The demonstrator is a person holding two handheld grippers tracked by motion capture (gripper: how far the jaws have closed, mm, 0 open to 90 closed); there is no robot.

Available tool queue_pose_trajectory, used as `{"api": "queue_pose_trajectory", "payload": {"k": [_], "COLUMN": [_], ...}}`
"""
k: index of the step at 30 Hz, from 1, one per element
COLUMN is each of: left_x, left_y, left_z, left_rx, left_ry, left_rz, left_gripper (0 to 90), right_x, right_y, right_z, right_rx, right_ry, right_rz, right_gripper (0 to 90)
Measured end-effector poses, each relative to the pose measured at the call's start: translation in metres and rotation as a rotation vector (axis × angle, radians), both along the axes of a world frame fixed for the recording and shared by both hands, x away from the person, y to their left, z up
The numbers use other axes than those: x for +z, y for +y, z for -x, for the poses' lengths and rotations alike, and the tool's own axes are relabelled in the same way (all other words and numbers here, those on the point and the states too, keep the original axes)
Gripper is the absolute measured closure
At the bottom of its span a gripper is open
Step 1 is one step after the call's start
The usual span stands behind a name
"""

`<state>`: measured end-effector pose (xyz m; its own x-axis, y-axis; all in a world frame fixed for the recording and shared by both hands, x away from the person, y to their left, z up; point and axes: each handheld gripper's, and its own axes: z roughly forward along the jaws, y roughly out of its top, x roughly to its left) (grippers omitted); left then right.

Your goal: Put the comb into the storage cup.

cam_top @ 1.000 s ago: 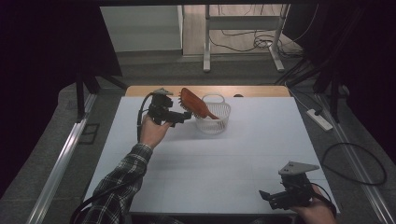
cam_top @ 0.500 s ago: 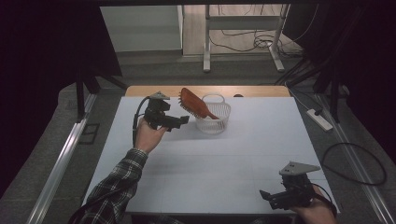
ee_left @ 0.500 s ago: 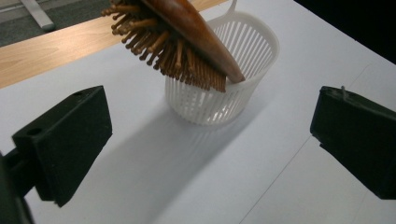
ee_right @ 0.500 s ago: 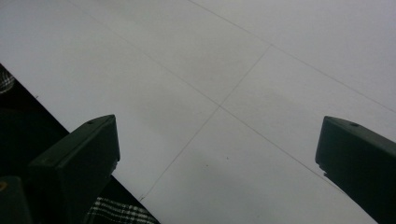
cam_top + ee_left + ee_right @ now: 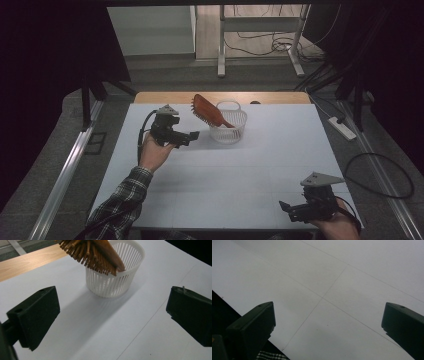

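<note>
At the left of the high view, a forearm in a checked sleeve (image 5: 117,205) is reaching over the white table (image 5: 225,195), and its hand is holding the left gripper (image 5: 192,135) above the table's far left part. The jaws of this gripper are standing wide apart and are gripping nothing; in the left gripper view only the bare white surface is lying between them. They are pointing toward the basket and are staying apart from it, near but not touching.

A little to the right, the white basket (image 5: 228,131) with thin ribs is standing upright on the table, near the far edge. The wooden hairbrush (image 5: 207,110) is resting inside it, tilted: the handle end is going down into the basket, and the head is leaning out over the left rim with the bristles facing down, as the left gripper view is showing (image 5: 97,257).

Behind the table, a wooden strip (image 5: 165,97) is running along the far edge.

At the near right corner, well apart from the basket, the right gripper (image 5: 289,210) is sitting low over the table in the other hand (image 5: 335,227). Its jaws are also wide apart and empty, with only the white surface between them.
</note>
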<state>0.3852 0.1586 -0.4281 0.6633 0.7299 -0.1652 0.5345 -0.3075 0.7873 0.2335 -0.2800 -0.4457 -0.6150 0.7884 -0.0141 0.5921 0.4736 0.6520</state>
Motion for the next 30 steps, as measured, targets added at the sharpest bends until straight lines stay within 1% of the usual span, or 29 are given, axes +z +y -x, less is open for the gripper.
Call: {"api": "queue_pose_trajectory", "payload": {"k": [3,10,21,26,30], "left_x": [-0.003,-0.008,-0.014,-0.016,-0.020], "left_y": [0.002,0.006,0.016,0.019,0.020], "left_z": [0.003,0.011,0.025,0.033,0.039], "left_rx": [-0.002,0.002,0.011,0.010,0.010], "left_ry": [0.000,0.001,0.000,0.000,0.001], "left_rz": [0.009,0.019,0.029,0.023,0.002], "left_gripper": [0.0,0.0,0.0,0.0,0.0], "right_x": [0.000,0.001,0.000,-0.001,-0.001], "right_y": [-0.001,-0.003,-0.003,-0.004,-0.004], "right_z": [0.000,-0.002,-0.004,-0.004,-0.005], "right_rx": [-0.012,-0.037,-0.049,-0.053,-0.053], "right_ry": [-0.023,-0.045,-0.029,-0.025,-0.023], "right_rz": [0.005,0.007,0.005,0.004,0.004], "right_gripper": [0.0,0.0,0.0,0.0,0.0]}}
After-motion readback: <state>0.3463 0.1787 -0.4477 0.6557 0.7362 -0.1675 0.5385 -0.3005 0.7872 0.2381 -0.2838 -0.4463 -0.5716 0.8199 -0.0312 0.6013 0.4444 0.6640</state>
